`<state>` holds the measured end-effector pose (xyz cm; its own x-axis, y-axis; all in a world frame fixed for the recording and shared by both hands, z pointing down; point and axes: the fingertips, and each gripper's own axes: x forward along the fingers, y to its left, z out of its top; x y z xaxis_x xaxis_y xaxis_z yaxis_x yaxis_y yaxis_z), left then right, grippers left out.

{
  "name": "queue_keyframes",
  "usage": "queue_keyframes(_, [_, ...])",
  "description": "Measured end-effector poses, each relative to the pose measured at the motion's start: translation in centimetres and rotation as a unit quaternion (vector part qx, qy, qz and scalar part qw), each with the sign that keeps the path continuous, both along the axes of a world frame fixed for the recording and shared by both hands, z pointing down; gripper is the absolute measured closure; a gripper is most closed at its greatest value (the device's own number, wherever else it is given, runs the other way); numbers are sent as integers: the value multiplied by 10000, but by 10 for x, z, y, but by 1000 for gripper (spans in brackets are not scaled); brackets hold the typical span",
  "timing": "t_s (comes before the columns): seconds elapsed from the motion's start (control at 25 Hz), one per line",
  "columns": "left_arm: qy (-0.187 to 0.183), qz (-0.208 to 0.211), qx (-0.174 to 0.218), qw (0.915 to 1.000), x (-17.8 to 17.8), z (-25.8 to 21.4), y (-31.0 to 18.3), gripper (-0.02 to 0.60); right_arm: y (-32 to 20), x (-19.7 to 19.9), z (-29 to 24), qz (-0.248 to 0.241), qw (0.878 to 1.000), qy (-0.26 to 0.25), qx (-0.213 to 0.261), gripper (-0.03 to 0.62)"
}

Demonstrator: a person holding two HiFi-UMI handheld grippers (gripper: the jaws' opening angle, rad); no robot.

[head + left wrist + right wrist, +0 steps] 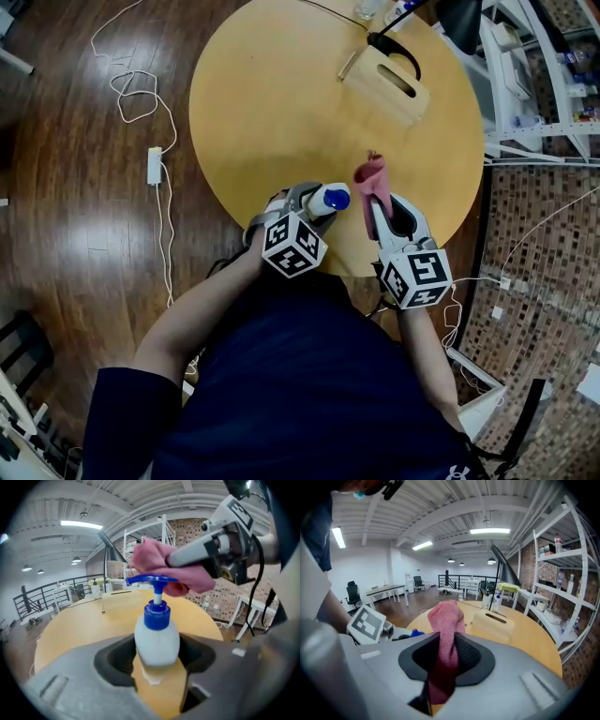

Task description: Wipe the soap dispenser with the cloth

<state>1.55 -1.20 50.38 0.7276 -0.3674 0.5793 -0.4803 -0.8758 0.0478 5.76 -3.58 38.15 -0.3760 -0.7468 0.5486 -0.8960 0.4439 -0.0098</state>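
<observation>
Two held things: soap dispenser (157, 641), pink cloth (443, 620).

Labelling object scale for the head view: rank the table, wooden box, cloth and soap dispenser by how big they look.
1. table
2. wooden box
3. cloth and soap dispenser: these look alike, and the dispenser is partly hidden, so they stay unranked.
</observation>
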Motion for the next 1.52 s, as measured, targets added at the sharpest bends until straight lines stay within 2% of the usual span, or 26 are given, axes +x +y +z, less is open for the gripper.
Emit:
queue_keyframes(0.12, [63,42,44,10000,-1,0,-2,318,-9,-40,-20,-353,9986,-29,383,516])
queue_keyframes(0.24, [78,19,33,10000,2,1,-1,318,-5,-63,-2,-588,9978,-8,310,516])
queue_keyframes(0.32, [62,42,51,10000,7,-1,2,318,1,-55,5,-429,9985,-131,321,516])
queue_keyframes(0.44, [39,124,212,9997,12,-3,5,318,4,-28,7,86,9990,-393,195,516])
queue_keyframes(0.56, [53,75,247,9997,9,-2,3,319,2,-9,9,399,9990,-171,41,516])
queue_keyframes(0.64, [132,29,115,9998,6,-2,2,319,-1,-8,-3,443,9988,-112,203,516])
queue_keyframes(0.76, [163,133,40,9998,6,-2,0,319,-3,-33,-22,41,9986,-10,531,516])
queue_keyframes(0.84, [147,136,43,9998,4,-3,-2,319,0,-54,-14,-342,9979,196,506,516])
queue_keyframes(0.92, [127,103,39,9999,4,-3,-1,319,4,-57,-1,-423,9981,203,410,516])
queue_keyframes(1.0, [124,100,42,9999,7,-3,0,319,6,-40,5,-170,9993,-4,329,516])
queue_keyframes(1.12, [152,115,46,9998,9,-2,-1,319,8,3,25,426,9990,132,-55,516])
queue_keyframes(1.2, [149,118,39,9998,7,-1,0,319,7,19,27,641,9978,37,-147,516])
queue_keyframes(1.24, [149,123,41,9998,7,-1,-1,319,5,17,17,623,9980,-124,-56,516])
queue_keyframes(1.32, [155,125,46,9998,5,-2,-2,319,0,-8,-10,275,9986,-393,239,516])
queue_keyframes(1.44, [141,94,24,9999,2,-2,-2,319,3,-56,-17,-487,9981,-162,330,516])
queue_keyframes(1.52, [123,89,19,9999,4,-2,-1,319,7,-63,-3,-611,9978,-65,235,516])
